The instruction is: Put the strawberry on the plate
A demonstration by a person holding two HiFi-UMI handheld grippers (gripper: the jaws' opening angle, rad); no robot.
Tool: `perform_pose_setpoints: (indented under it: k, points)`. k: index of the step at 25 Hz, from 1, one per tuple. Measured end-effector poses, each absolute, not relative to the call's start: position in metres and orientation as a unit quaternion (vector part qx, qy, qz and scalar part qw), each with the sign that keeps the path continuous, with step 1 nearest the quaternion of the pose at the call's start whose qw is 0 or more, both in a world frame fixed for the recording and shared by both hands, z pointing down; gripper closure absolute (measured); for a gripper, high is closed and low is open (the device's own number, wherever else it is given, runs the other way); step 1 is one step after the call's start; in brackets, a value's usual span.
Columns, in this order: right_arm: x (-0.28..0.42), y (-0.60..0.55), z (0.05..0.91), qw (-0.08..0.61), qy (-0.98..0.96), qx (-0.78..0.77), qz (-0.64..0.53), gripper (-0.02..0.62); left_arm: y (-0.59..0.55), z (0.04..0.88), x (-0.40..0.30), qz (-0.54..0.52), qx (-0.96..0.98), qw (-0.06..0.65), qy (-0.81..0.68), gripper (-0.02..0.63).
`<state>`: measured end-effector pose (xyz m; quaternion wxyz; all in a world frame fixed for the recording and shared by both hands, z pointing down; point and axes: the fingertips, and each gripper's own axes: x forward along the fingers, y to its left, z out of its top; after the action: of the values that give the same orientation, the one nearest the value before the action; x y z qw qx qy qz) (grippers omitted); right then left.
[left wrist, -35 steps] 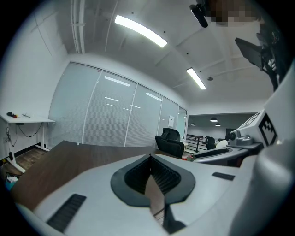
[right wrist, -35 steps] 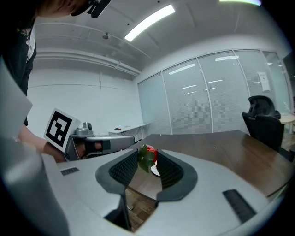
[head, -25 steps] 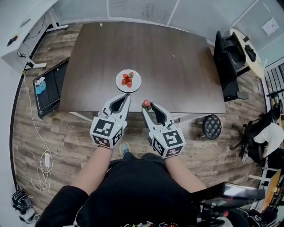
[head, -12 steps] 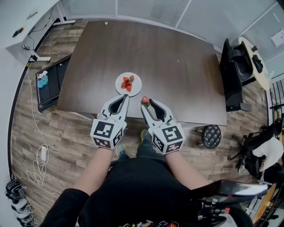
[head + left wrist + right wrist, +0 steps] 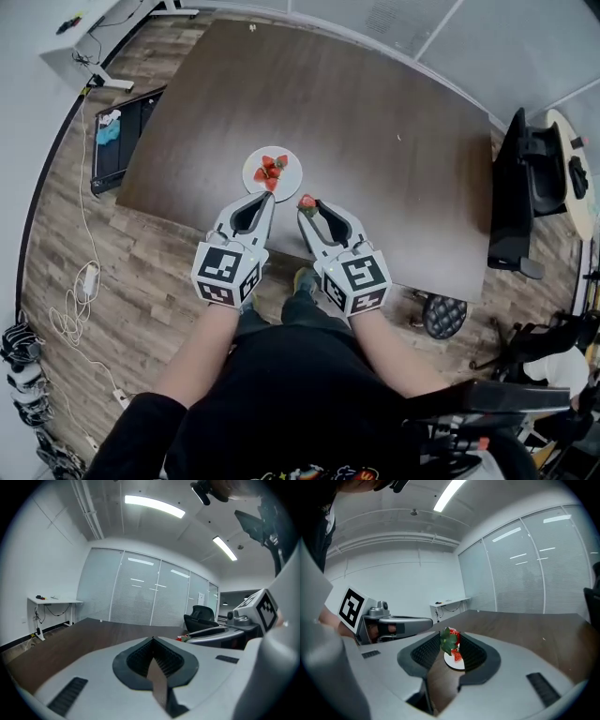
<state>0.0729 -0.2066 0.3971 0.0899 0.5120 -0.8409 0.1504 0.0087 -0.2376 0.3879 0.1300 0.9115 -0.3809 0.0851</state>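
A white plate [image 5: 272, 173] with several red strawberries [image 5: 269, 169] on it sits near the front edge of the dark wooden table [image 5: 375, 159]. My right gripper [image 5: 307, 202] is shut on a strawberry [image 5: 307, 201] with green leaves, just right of and nearer than the plate. In the right gripper view the held strawberry [image 5: 450, 640] sits between the jaw tips, with the plate [image 5: 457, 662] beyond it. My left gripper [image 5: 269, 197] is shut and holds nothing, its tips right at the plate's near rim. The left gripper view shows its jaws [image 5: 152, 639] pressed together.
A black office chair [image 5: 525, 187] stands right of the table and a round stool [image 5: 438, 316] sits by the front right corner. A black flat case [image 5: 122, 131] lies on the floor at the left, beyond it a white desk [image 5: 84, 28]. Cables [image 5: 75, 309] trail on the floor.
The head view has swung, so the table now lies more slanted. Both grippers kept their hold and sit a little closer to the plate.
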Motion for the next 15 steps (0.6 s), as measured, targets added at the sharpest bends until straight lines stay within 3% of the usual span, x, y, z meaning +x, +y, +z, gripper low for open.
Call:
perform_pose_setpoints:
  k: [15]
  points:
    - [0.084, -0.229, 0.452, 0.111, -0.855, 0.478, 0.168, 0.46, -0.246, 0.424, 0.021, 0.123, 0.892, 0.14, -0.411, 0.601]
